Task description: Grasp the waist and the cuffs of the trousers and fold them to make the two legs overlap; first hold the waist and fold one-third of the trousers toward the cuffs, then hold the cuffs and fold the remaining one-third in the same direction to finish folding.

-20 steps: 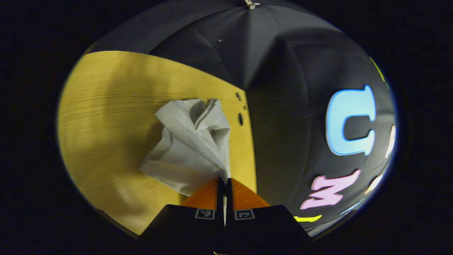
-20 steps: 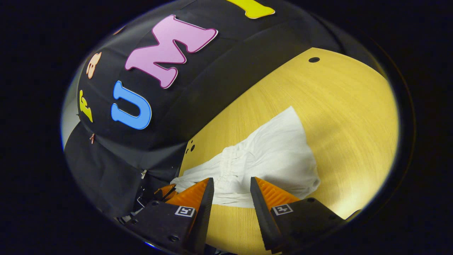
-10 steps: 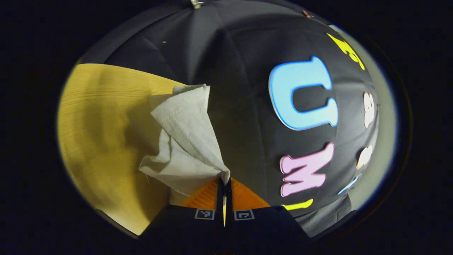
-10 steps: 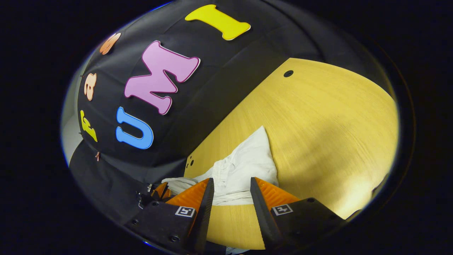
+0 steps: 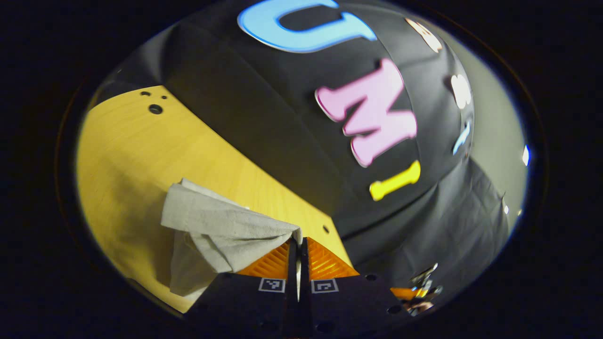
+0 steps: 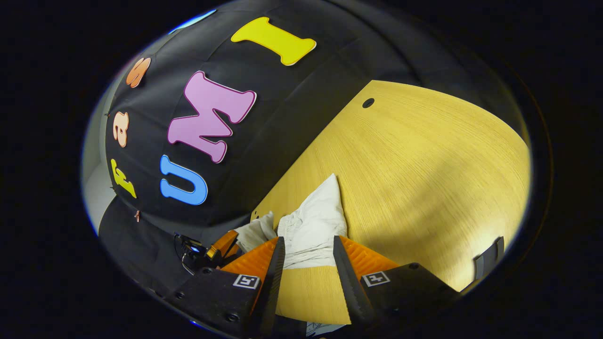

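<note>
Trousers: pale grey-white, crumpled cloth trousers [image 5: 221, 230], lying bunched on the yellow wood-grain worktop [image 5: 127, 155]. In the left gripper view they fill the lower left of the frame, one fold drawn up to the fingertips and the rest sagging below. In the right gripper view the same cloth [image 6: 311, 226] sits low in the middle of the frame as a peaked heap, with a gathered band showing near its lower edge.

Left hand-held gripper: the left hand-held gripper [image 5: 297, 242] stands at the bottom middle of its own view, its two fingers pressed together with a corner of the trousers pinched between them. In the right gripper view it shows [image 6: 221, 245] at the lower left, just beside the cloth heap.

Right hand-held gripper: the right hand-held gripper [image 6: 306, 245] stands at the bottom middle of its own view, fingers spread apart, nothing between them. The cloth's near edge lies just beyond the tips, seen through the gap; whether the tips touch it I cannot tell.

Worktop: it spans the right half of the right gripper view [image 6: 424, 165], with a round dark hole [image 6: 368, 102] toward the upper middle. In the left gripper view it takes the left side, with small dark holes [image 5: 155, 108] at the upper left.
</note>
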Available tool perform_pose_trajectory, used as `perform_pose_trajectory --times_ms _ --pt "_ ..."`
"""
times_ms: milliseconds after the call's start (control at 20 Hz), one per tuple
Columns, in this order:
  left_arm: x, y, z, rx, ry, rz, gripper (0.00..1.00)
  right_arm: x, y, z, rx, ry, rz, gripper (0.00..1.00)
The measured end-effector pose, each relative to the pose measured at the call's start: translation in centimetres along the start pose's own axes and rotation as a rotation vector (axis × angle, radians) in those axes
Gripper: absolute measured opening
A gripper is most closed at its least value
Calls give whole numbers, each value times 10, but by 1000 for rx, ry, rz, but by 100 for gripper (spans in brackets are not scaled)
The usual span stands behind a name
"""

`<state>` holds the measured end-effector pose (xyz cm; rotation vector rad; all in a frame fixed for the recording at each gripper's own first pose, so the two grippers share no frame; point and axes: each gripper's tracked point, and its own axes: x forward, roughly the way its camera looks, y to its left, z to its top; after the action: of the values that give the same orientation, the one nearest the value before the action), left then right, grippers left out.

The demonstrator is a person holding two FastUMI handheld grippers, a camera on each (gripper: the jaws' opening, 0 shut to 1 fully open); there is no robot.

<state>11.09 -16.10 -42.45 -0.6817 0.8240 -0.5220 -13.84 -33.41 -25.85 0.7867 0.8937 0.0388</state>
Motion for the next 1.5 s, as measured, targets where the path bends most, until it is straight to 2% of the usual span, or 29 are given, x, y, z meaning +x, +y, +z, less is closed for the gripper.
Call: perform_pose_trajectory --times_ms 100,250,450,700,950,1200,1400,1450,1500 --pt "13 0 -38 122 108 31 6 -9 -8 4 -3 5 -2 64" --pt "23 13 -69 318 239 96 6 -20 -19 12 11 -2 -10 64" --pt "22 44 -91 707 428 172 6 -32 -36 22 23 -13 -24 64" --pt "20 67 -82 1251 626 179 6 -47 -53 36 34 -37 -38 64" --pt "18 69 -64 1603 726 151 6 -60 -64 49 45 -64 -48 64" --pt "22 71 -53 1901 781 147 6 -70 -70 51 57 -72 -53 64" --pt "23 71 -50 1976 786 160 6 -73 -71 51 58 -75 -50 64" --pt "24 70 -49 1977 781 164 8 -73 -70 51 59 -77 -49 64" --pt "24 68 -42 1991 755 184 17 -74 -69 51 60 -82 -49 64"
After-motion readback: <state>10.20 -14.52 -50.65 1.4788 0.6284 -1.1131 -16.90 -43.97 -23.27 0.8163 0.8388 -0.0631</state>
